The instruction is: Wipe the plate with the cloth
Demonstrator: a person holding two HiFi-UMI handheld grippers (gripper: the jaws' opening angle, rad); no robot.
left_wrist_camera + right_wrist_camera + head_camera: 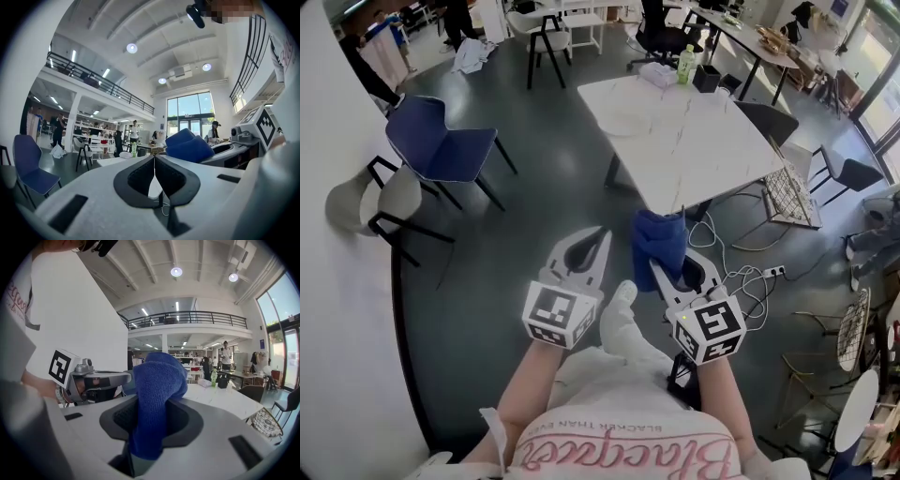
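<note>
A white plate [623,124] lies on the white marble table [694,155] ahead of me, well beyond both grippers. My right gripper [663,267] is shut on a folded blue cloth [660,240], which stands up out of its jaws [157,390]. It is over the dark floor, just short of the table's near corner. My left gripper [602,236] hangs beside it, shut with nothing between its jaws [154,161]. In the left gripper view the cloth [187,145] shows at the right.
A blue chair [441,141] and a pale chair [389,202] stand to the left. A green bottle [685,64] and a black box [706,77] sit at the table's far end. A black chair [769,120], a wire basket [792,195] and a power strip [772,273] with cables are to the right.
</note>
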